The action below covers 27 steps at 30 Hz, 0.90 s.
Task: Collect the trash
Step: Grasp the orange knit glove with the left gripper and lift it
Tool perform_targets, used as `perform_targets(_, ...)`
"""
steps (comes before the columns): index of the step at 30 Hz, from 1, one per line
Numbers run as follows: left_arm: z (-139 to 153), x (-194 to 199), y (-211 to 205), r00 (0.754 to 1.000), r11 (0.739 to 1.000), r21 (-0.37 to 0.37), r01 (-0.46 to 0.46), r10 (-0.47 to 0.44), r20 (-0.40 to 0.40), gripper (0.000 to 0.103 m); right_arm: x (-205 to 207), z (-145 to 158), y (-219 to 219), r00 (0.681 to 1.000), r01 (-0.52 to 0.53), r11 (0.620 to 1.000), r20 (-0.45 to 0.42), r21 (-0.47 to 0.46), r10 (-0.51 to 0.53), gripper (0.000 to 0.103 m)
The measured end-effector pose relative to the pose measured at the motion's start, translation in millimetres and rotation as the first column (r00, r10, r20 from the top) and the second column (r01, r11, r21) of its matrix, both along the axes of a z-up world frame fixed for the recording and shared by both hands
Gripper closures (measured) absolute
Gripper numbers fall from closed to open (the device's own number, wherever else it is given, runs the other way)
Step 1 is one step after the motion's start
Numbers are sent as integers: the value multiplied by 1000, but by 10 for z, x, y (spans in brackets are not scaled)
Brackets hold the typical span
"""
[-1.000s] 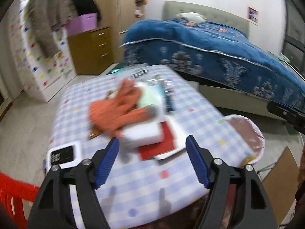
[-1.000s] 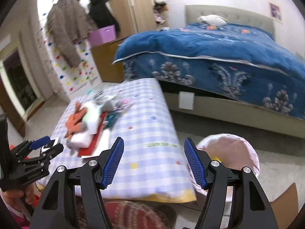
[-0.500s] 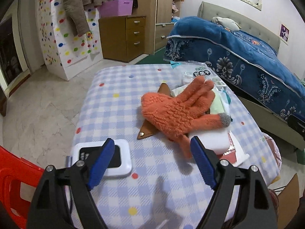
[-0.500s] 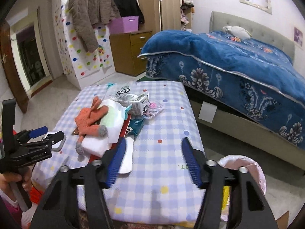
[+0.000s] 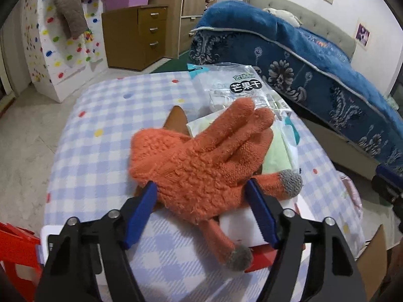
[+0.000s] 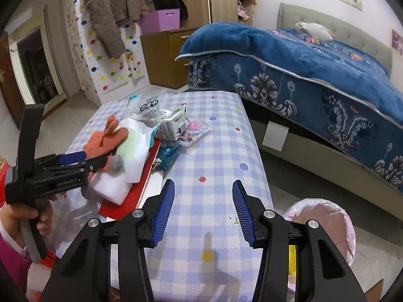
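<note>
An orange knit glove (image 5: 201,161) lies on a pile of things on the checked table (image 5: 105,115). My left gripper (image 5: 201,188) is open, its jaws on either side of the glove's cuff. The glove (image 6: 105,141) and left gripper (image 6: 83,159) also show in the right wrist view. Wrappers lie behind it: a clear snack bag (image 5: 241,88), a small carton (image 6: 173,125), a pink packet (image 6: 194,130). My right gripper (image 6: 202,196) is open and empty over the table's near right part. A pink-lined trash bin (image 6: 325,216) stands on the floor to the right.
A white block (image 6: 110,183) on a red folder (image 6: 141,176) sits under the glove. A white device (image 5: 46,234) lies at the table's near left. A red stool (image 5: 17,251) is at the left. A bed with a blue blanket (image 6: 302,58) stands behind.
My left gripper has moved forward and right onto the glove, which now lies between its jaws. My right gripper has moved closer over the table.
</note>
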<state>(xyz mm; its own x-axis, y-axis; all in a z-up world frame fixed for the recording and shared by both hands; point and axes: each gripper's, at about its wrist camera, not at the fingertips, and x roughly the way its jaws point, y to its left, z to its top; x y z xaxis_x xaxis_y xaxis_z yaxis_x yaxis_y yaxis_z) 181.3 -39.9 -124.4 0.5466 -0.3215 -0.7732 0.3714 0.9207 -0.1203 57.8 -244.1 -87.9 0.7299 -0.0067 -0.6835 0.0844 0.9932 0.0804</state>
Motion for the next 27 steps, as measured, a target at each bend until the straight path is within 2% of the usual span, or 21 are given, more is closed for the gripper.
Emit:
perform_targets(5,-31,-20,39,997,994,-91,63,-66,-29,65,-28,-26,-9,1000,-8,1000,-6,15,8,54)
perform_targets(7,-21,-44,24,996,993,-90,81,-83,-22,76,-58,-14,17,1000,-14,1000,-3,16,14,54)
perform_targets(8,-15,-50,24,996,993,-87,85,-87,-19,79,-72,-4,25,1000,-18,1000,-1,15,18,54)
perform_targets(9,-9,-58,27,996,993,-78,85,-86,-15,88,-85,7,31,1000,-20,1000,2,13,20,54)
perform_targets(10,9,-71,35,997,995,-58,81,-81,-4,91,-108,23,44,1000,-22,1000,6,9,22,54)
perform_targets(12,73,-96,73,997,996,-53,72,-71,12,92,-149,55,52,1000,-22,1000,14,3,22,54)
perform_targets(15,351,-228,169,995,999,-44,31,-27,98,92,-209,126,53,999,-15,1000,32,-4,15,53)
perform_targets(17,584,-313,234,986,999,-48,18,-10,165,92,-239,177,50,999,-8,1000,47,-7,8,39)
perform_targets(20,923,-444,333,970,999,-47,1,11,241,92,-260,252,73,998,-8,1000,65,-11,9,33)
perform_targets(23,1140,-541,443,962,998,-63,-12,29,271,92,-275,274,141,997,-23,1000,71,-17,24,30)
perform_targets(27,1152,-620,554,962,997,-59,-50,64,264,92,-253,264,271,996,-56,998,67,-13,56,30)
